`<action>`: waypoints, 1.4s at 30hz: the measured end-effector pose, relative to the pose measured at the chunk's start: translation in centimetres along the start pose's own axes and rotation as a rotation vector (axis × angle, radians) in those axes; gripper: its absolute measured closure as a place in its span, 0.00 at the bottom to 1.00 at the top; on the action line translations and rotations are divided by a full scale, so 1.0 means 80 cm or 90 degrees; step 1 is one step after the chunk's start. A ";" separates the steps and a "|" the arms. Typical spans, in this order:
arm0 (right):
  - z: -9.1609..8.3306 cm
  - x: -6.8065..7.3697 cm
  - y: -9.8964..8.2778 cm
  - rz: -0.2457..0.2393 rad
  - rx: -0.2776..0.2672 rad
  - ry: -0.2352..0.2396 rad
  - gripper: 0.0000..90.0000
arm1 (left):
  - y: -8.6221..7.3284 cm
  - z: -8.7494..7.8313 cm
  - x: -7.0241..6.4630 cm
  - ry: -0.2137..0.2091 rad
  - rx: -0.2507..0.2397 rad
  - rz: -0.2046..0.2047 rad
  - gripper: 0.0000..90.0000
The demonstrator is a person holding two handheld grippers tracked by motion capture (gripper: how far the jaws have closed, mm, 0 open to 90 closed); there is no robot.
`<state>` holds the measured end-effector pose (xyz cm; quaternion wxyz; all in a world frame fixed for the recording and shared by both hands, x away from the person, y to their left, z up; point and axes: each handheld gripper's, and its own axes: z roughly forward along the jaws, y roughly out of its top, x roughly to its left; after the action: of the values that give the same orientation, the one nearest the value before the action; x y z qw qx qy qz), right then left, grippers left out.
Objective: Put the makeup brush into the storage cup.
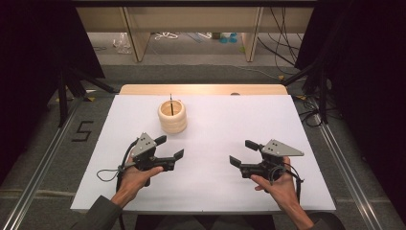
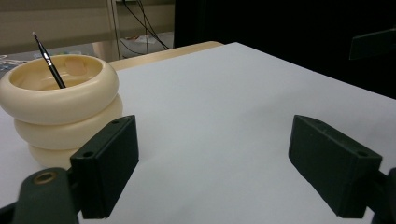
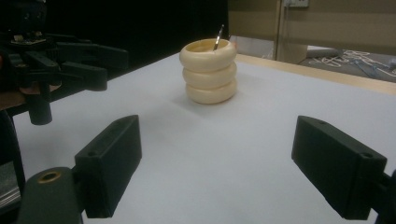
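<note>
A cream pot (image 1: 172, 116) made of three stacked rings stands on the white table top (image 1: 220, 120), left of centre toward the far side. A thin black brush (image 1: 170, 103) leans inside it. My left gripper (image 1: 169, 146) is held open just in front of the pot, with nothing between its jaws. In the left gripper view the pot (image 2: 60, 107) and brush (image 2: 49, 60) sit close at the upper left, beyond the open gripper (image 2: 219, 163). My right gripper (image 1: 243, 153) is open and empty at the near right. From the right gripper (image 3: 215, 168), the pot (image 3: 209, 70) stands farther off and the left gripper (image 3: 60, 60) is at the left.
A wooden strip (image 1: 201, 89) runs along the table's far edge. Black curtains (image 1: 364, 72) and stand legs (image 1: 64, 96) flank the table, and metal rails (image 1: 344, 167) run along the floor. Cables (image 1: 282, 43) lie on the floor behind.
</note>
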<state>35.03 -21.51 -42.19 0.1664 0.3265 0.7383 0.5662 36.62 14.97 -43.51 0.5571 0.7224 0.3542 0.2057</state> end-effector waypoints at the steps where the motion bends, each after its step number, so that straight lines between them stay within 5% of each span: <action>1: 0.000 0.000 0.000 0.000 -0.001 0.001 0.19 | -0.001 0.000 -0.001 0.000 0.000 0.002 0.17; 11: 0.000 0.000 0.000 -0.003 -0.007 0.000 0.18 | -0.004 -0.007 -0.008 -0.008 0.001 0.017 0.17; 23: 0.000 -0.001 -0.001 -0.002 -0.008 0.003 0.18 | -0.009 -0.012 -0.012 0.001 0.002 -0.012 0.17; 25: 0.000 -0.001 -0.001 -0.002 -0.008 0.003 0.18 | -0.009 -0.012 -0.011 -0.005 0.006 0.003 0.17; 42: 0.001 -0.001 -0.002 -0.001 -0.011 0.006 0.18 | -0.012 -0.013 -0.010 -0.004 0.008 -0.009 0.17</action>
<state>35.08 -21.53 -42.39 0.1660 0.3219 0.7345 0.5739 35.12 15.20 -44.00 0.5548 0.7240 0.3594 0.1972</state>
